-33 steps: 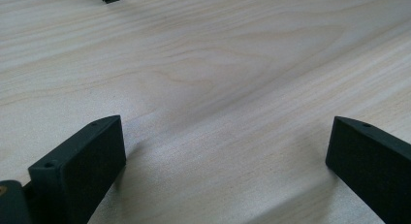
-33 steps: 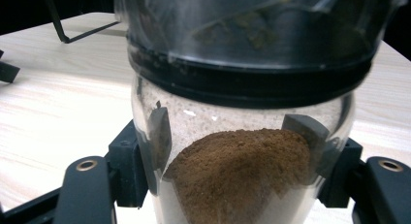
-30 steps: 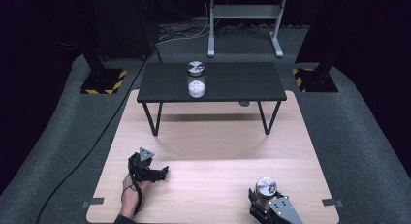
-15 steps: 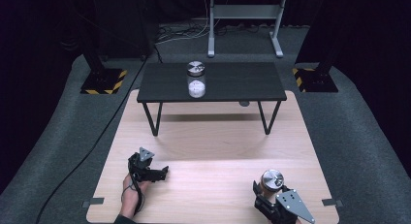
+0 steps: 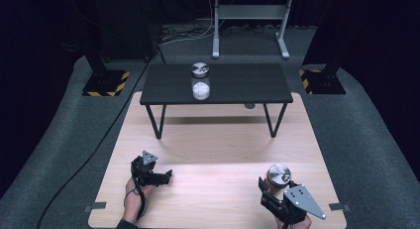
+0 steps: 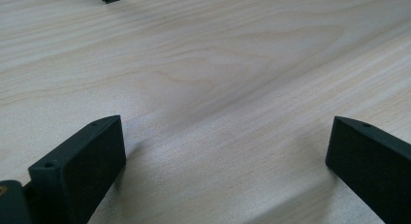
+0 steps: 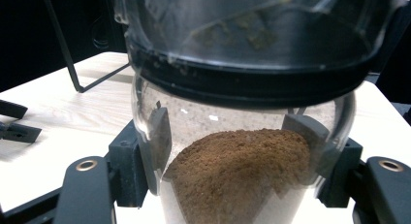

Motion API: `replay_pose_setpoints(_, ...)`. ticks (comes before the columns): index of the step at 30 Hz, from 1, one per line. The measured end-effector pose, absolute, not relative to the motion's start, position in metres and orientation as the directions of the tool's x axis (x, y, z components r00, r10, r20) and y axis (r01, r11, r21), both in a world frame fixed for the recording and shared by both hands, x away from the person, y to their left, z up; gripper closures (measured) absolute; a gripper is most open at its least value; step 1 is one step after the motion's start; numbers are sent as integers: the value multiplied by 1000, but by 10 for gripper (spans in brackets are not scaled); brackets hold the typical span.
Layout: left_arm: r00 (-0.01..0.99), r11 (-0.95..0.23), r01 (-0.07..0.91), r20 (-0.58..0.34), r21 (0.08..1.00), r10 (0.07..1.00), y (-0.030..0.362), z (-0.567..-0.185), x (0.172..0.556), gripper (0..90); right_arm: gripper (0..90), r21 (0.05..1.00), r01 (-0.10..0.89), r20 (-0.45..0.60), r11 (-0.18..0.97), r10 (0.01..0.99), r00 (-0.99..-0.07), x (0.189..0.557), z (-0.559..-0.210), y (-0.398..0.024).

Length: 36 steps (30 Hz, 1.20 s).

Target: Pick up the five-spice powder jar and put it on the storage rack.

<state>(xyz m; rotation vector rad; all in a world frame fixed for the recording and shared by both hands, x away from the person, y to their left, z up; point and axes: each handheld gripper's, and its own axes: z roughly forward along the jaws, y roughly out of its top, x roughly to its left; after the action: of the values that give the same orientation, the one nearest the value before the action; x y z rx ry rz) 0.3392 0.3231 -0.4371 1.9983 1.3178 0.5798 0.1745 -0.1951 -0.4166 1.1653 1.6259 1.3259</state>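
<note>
Plainly, line by line:

Right gripper (image 5: 271,185): its jaws were clamped on the clear jar (image 5: 278,178) near the front right corner of the wooden table (image 5: 218,149), one pad against each side of the glass.

Held jar: it stood upright under a round metal lid (image 5: 280,173); in the right gripper view the jar (image 7: 242,151) showed a mound of brown powder (image 7: 237,175) in its lower part and a dark band below the lid.

Left gripper (image 5: 164,177): it lay low at the front left of the wooden table, in the person's left hand (image 5: 132,195), with its jaws spread wide and nothing between them; the left gripper view showed bare pale wood (image 6: 218,88) in the gap.

Second jar (image 5: 200,82): it stood upright on the small black table (image 5: 247,85) at the far side, with white contents and a metal lid, well apart from both grippers.

Floor: grey carpet (image 5: 64,140) surrounded the wooden table.
</note>
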Motion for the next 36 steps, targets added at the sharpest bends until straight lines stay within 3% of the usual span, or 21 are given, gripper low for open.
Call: replay_pose_setpoints(36, 396, -272, 623, 4, 733, 918, 323, -437, 339, 3, 293, 982, 152, -48, 113, 926, -374, 228, -367, -193)
